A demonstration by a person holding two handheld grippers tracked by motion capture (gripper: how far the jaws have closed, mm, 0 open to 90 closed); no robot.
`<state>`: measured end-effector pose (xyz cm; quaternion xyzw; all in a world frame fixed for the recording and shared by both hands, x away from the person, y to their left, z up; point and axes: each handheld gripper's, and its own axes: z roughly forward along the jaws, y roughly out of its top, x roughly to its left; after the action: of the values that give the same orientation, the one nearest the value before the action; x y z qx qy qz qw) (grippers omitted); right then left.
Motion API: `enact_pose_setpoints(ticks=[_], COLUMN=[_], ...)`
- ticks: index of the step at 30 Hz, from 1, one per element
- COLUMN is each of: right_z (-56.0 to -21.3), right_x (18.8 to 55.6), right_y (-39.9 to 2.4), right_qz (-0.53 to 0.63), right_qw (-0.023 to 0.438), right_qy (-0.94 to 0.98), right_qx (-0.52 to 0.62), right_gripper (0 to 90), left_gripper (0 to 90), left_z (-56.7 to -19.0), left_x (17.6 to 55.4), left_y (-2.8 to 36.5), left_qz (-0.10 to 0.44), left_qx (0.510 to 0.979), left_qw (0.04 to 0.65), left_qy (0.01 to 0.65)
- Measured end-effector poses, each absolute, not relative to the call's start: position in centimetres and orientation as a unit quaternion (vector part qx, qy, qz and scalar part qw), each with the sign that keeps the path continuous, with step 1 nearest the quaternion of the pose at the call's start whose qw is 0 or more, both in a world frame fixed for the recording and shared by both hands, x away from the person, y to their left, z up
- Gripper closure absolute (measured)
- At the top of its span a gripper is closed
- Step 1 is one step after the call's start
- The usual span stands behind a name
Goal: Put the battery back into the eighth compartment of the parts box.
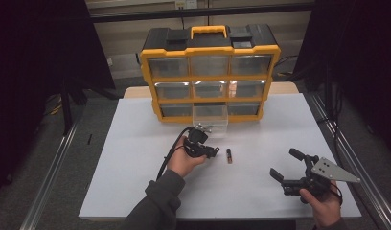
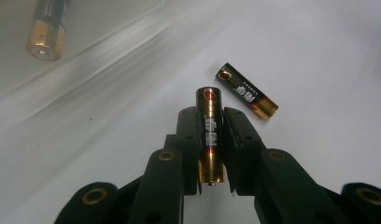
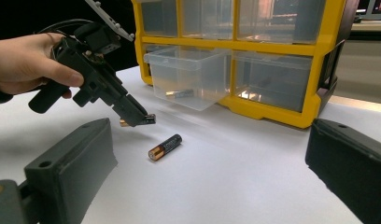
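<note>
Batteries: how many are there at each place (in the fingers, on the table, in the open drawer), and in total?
Battery held in the left gripper fingers: 1
Battery lying on the white table: 1
Battery inside the pulled-out clear drawer: 1
Total: 3

The left gripper (image 1: 213, 152) sits near the middle of the table, held up off its surface in the left hand (image 1: 183, 160), jaws clamped tight. The right gripper (image 1: 285, 165) rests low by the near right corner, jaws spread wide, gripped by the right hand (image 1: 323, 203).
</note>
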<state>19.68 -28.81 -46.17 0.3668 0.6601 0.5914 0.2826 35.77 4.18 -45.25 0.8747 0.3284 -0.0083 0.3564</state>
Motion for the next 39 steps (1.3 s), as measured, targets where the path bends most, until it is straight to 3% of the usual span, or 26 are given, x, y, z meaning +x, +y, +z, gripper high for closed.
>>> enact_pose_setpoints(ticks=[39], right_z=[-46.2], right_x=[19.7], right_y=[-28.8], right_qz=[0.591], right_qw=[0.284], right_qy=[0.66], right_qx=[0.366], right_gripper=[0.9], left_gripper=[77.4], left_z=[-39.5], left_x=[37.9], left_y=[5.5], left_qz=[-0.01], left_qx=[0.864], left_qw=[0.381], left_qy=[0.329])
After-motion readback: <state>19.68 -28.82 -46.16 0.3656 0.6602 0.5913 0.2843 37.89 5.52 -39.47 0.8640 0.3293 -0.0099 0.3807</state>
